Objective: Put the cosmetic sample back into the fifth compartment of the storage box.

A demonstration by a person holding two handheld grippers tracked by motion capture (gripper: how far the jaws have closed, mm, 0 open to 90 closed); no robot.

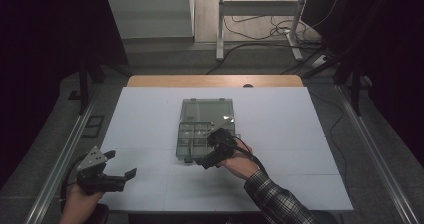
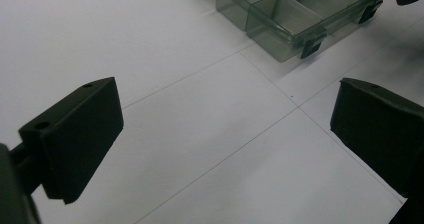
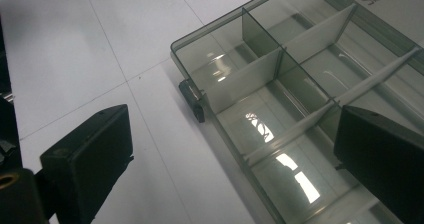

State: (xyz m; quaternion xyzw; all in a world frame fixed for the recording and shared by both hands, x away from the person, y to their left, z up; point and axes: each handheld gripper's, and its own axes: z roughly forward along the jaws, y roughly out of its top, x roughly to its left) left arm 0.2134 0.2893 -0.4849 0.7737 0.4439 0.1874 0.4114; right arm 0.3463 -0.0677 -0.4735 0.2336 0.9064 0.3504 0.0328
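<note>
The compartment box (image 1: 205,129) lies open near the middle of the white table (image 1: 150,119), its lid folded back away from the person; the right gripper (image 1: 209,154) hovers at the box's near edge, and in the right gripper view one jaw stands over the bare table beside the box while the other stands over the compartments, so the box's near wall and a dark latch (image 3: 194,100) lie between them, untouched; these jaws are spread wide with nothing in them. The left gripper (image 1: 117,166) sits well apart at the table's near left corner, jaws likewise spread wide and empty, with only table between them; its view catches the box (image 2: 295,14) farther off.

There is one box and two grippers; two dark latches (image 2: 312,46) show on the box's near side. The box is smoky, see-through grey plastic, shallow and rectangular, split by thin dividers into several small compartments that look empty.
</note>
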